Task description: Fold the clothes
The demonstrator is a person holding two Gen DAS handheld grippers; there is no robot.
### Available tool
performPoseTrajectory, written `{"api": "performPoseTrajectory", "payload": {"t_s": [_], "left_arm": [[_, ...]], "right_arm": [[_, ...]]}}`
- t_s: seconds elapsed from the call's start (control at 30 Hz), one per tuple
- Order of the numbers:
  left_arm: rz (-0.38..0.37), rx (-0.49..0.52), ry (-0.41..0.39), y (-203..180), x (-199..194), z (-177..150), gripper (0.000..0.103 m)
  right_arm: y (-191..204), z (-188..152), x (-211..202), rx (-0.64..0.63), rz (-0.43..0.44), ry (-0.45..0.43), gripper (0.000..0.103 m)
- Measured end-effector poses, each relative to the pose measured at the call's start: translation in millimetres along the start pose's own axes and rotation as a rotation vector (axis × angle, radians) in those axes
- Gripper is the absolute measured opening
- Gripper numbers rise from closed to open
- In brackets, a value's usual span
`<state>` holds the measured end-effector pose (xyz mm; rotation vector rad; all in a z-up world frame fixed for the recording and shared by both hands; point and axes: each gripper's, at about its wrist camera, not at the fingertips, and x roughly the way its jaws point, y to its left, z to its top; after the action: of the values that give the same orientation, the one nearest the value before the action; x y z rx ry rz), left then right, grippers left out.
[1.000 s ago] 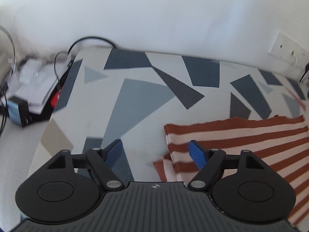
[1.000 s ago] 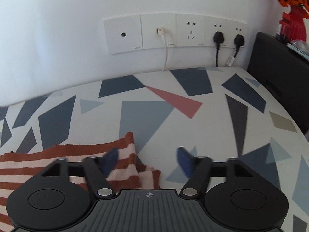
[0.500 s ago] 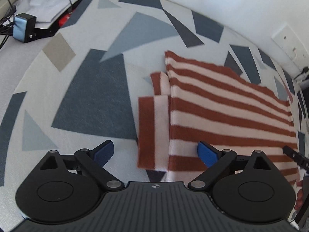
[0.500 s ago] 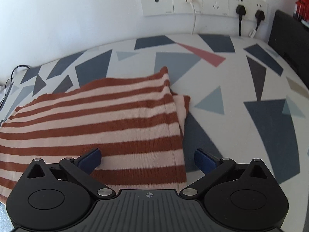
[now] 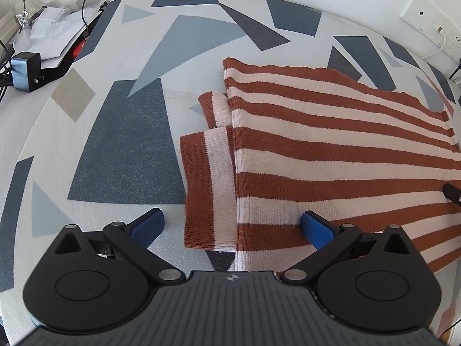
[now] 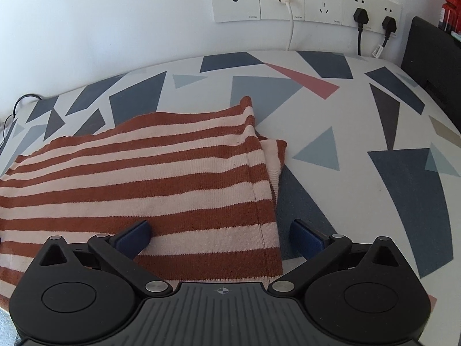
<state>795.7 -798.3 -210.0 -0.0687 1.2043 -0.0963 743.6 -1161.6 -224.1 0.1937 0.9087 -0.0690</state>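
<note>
Striped sweater (image 5: 331,155) lies flat on the patterned cloth (image 5: 124,144), rust and pale-pink bands, folded into a long block. My left gripper (image 5: 232,226) hangs over its left end, jaws opening, already wide apart; nothing pinched. One blue pad (image 5: 148,225) sits over bare cloth, the other over the knit, so the sweater's near left corner lies between them, untouched as far as I can see.

Left edge: main body ends in a straight vertical hem line; a folded sleeve flap (image 5: 207,184) pokes out just beside it, w/ a smaller cuff bit above. Near edge of flap stops short of the gripper body.

Right gripper (image 6: 222,236) same story at the opposite end: jaws spread wide, holding nothing. Left pad over stripes, right pad over dark triangle of cloth, sweater's right hem (image 6: 262,201) running between them. A pale fold (image 6: 273,155) sticks out past that hem further back.

Room: lots of bare cloth left of the sweater in the left view, and right of it in the right view. Far side tighter: wall w/ outlet strip (image 6: 305,0), plugs and cords (image 6: 360,26). Black panel (image 6: 432,66) bounds far right. Clutter off the left edge: charger brick (image 5: 26,70), cables, white packets (image 5: 52,31).
</note>
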Motion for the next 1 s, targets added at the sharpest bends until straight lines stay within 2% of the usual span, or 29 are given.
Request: {"api": "performPoseTrajectory", "payload": {"t_s": [0.4, 0.73, 1.0], "left_arm": [[0.009, -0.013, -0.016, -0.4, -0.7, -2.8, 0.103], [0.008, -0.072, 0.041, 5.8, -2.8, -3.8, 0.103], [0.018, -0.083, 0.046, 3.4, -3.1, -7.7, 0.103]], "right_arm": [[-1.0, 0.5, 0.6, -0.008, 0.002, 0.006, 0.102], [-1.7, -0.3, 1.0, -0.013, 0.004, 0.003, 0.102], [-1.7, 0.4, 1.2, -0.017, 0.007, 0.005, 0.102]]}}
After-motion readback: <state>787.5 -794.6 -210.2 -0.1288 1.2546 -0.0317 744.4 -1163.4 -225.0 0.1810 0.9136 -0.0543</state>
